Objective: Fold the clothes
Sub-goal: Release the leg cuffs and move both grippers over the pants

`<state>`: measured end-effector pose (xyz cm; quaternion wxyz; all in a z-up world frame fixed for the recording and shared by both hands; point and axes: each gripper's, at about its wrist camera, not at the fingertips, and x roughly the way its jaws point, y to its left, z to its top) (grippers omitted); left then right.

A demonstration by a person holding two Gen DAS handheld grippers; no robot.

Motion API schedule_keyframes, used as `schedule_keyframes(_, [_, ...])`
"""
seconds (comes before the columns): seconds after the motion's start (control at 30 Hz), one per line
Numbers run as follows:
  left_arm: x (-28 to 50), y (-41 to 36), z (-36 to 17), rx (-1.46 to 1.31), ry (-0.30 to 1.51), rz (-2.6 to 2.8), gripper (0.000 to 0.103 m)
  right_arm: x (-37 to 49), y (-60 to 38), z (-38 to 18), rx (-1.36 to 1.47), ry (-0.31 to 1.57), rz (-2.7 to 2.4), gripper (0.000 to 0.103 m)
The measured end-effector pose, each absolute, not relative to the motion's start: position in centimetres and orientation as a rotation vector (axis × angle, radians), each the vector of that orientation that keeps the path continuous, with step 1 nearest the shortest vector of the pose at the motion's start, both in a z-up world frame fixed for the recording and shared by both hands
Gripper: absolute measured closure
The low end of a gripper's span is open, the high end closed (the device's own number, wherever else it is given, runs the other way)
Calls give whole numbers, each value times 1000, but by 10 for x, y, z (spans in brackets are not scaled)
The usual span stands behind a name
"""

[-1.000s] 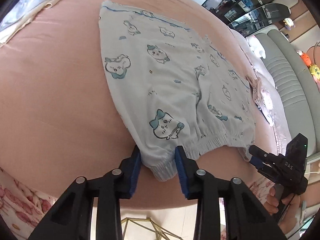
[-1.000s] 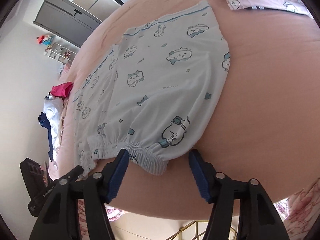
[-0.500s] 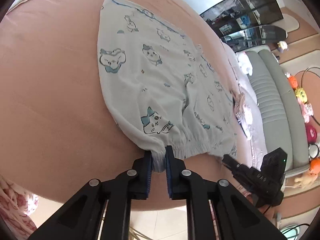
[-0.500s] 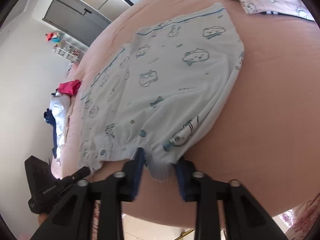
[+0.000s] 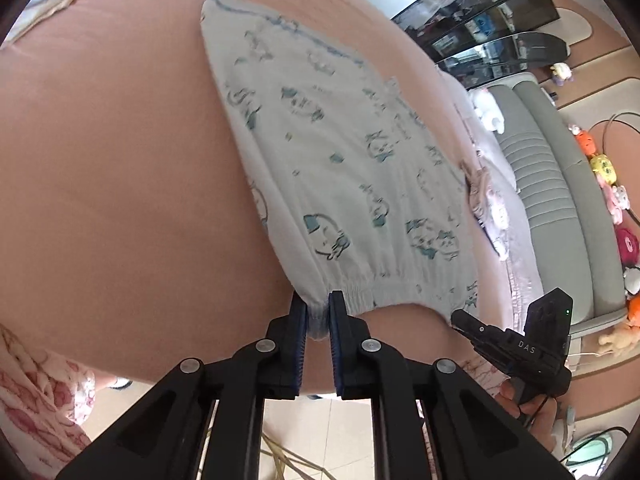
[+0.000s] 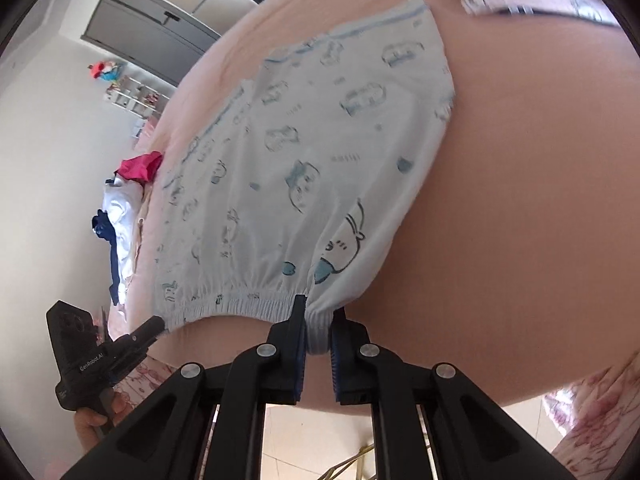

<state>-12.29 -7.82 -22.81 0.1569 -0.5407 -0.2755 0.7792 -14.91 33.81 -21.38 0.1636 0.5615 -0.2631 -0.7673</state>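
A second ago both of my grippers stood wide around the elastic waistband (image 5: 384,280) of the pale blue cartoon-print shorts (image 5: 340,168) without touching it. Since then my left gripper (image 5: 318,322) has closed, and its blue pads now pinch the gathered corner of the waistband at the shorts' left edge. My right gripper (image 6: 318,330) has closed too, from a much wider gap, and clamps the opposite corner. The cloth between the two grips has been pulled taut and lifted a little off the pink bedsheet (image 5: 120,160), with the fabric now bunched into folds at each pinch.
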Motion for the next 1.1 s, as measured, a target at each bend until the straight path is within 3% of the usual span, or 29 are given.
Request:
schedule_keyframes(0.3, [-119,-95,-231,-1661,-853,2159,93,-145,341,-217,1634,-776,-2146,91])
schedule_keyframes(0.43, [-115,-105,-200,-1680,-572,2337,93,-134,356,-191,1613,-563,-2301,86])
schedule_keyframes(0.57, [-141,-76,-168,-1494,-176,2395,92,-139,343,-151,1461,-60,-2522,83])
schedule_keyframes(0.67, [-175,-30,-168,-1361,103,2346,90,-165,302,-139,1327,136,-2484,60])
schedule_keyframes(0.73, [-200,-2,-180,-1340,197,2275,84,-186,270,-141,1252,187,-2427,53])
schedule_keyframes(0.87, [-233,29,-211,-1359,333,2155,50,-233,226,-169,1305,217,-2294,53])
schedule_keyframes(1.0, [-230,10,-221,-1346,573,2132,27,-254,246,-201,1424,320,-2214,53])
schedule_keyframes(1.03, [-228,0,-220,-1338,614,2134,25,-255,259,-201,1423,336,-2207,52])
schedule_keyframes(1.1, [-229,-26,-215,-1368,618,2147,23,-255,284,-196,1453,444,-2263,37])
